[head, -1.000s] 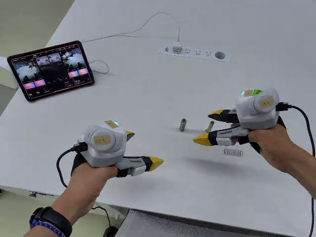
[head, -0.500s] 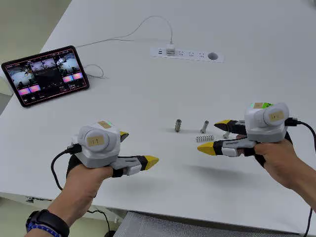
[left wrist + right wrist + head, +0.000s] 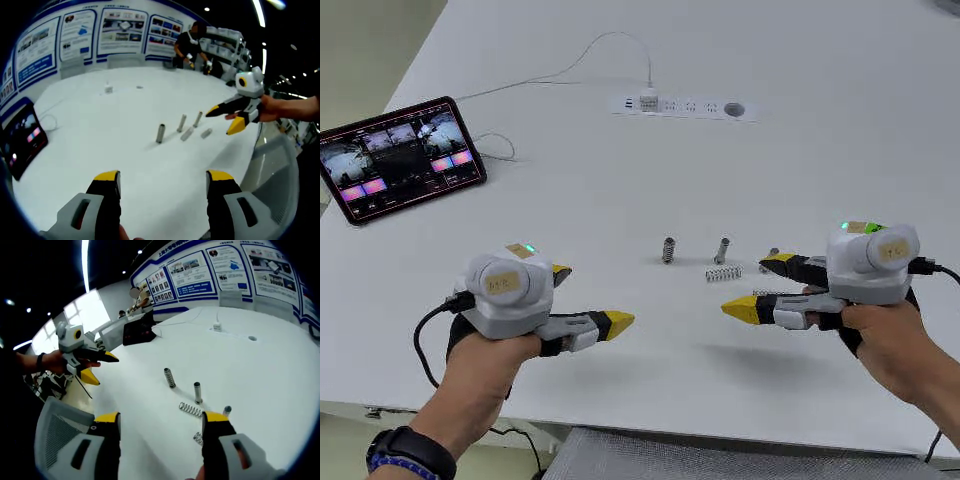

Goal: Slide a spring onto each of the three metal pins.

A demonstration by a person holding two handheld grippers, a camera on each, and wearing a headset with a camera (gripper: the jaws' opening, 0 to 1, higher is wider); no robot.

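Right tongs (image 3: 747, 284) have backed off the bare pin (image 3: 722, 250); they and left tongs (image 3: 595, 295) gape empty. Spring (image 3: 723, 273) beside it may roll if nudged.

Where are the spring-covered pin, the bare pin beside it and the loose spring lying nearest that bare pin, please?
spring-covered pin (image 3: 668, 249), head view, on its middle coils.
bare pin (image 3: 722, 249), head view, middle of its shaft.
loose spring (image 3: 723, 273), head view, on its middle coils.
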